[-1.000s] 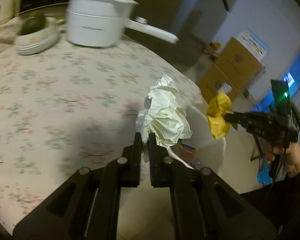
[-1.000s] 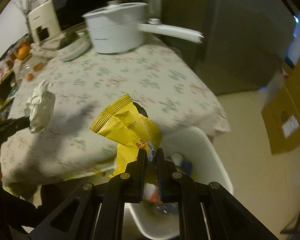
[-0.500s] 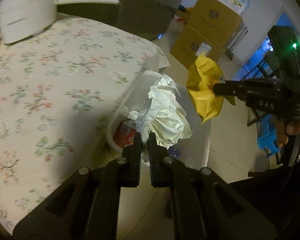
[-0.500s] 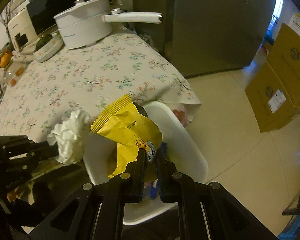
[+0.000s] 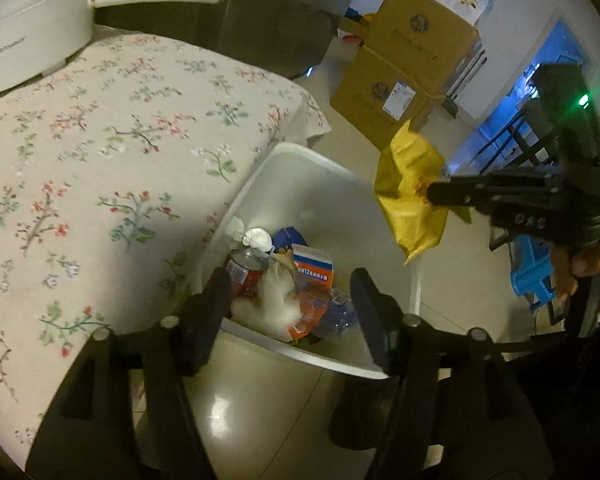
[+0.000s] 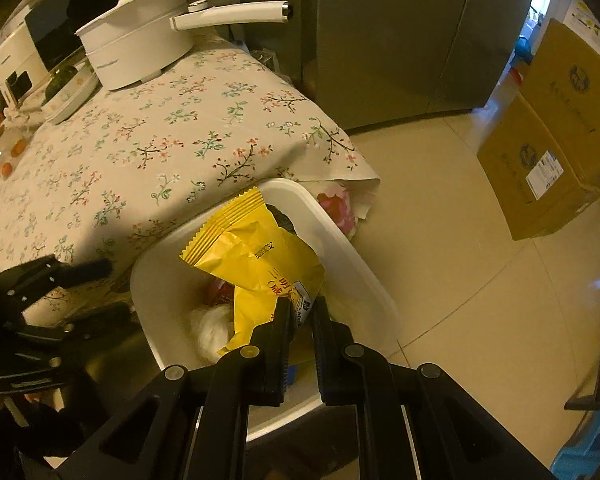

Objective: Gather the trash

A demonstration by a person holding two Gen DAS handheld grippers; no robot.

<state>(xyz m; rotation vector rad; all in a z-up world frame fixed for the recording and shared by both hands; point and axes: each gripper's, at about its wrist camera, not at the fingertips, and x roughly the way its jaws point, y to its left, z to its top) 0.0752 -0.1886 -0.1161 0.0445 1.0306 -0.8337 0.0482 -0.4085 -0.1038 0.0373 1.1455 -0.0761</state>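
A white trash bin (image 5: 332, 172) (image 6: 352, 264) stands on the floor against the table's corner, with a red can (image 5: 246, 276), cartons and wrappers inside. My left gripper (image 5: 290, 304) hangs over the bin's near rim, its jaws opening with nothing between them. A blurred white crumpled paper (image 5: 276, 296) (image 6: 210, 326) is inside the bin just below it. My right gripper (image 6: 302, 312) (image 5: 430, 194) is shut on a yellow snack bag (image 6: 256, 264) (image 5: 410, 196), held above the bin's right side.
A table with a floral cloth (image 5: 100, 152) (image 6: 172, 140) lies left of the bin, carrying a white long-handled pot (image 5: 36, 28) (image 6: 140, 52) and a bowl (image 6: 66, 94). Stacked cardboard boxes (image 5: 404, 68) (image 6: 556, 140) stand on the tiled floor. A blue stool (image 5: 534, 276) is at right.
Both grippers swung from over the table to above the bin. My left gripper's jaws came apart and the crumpled white paper dropped into the bin. The right still holds the yellow bag.
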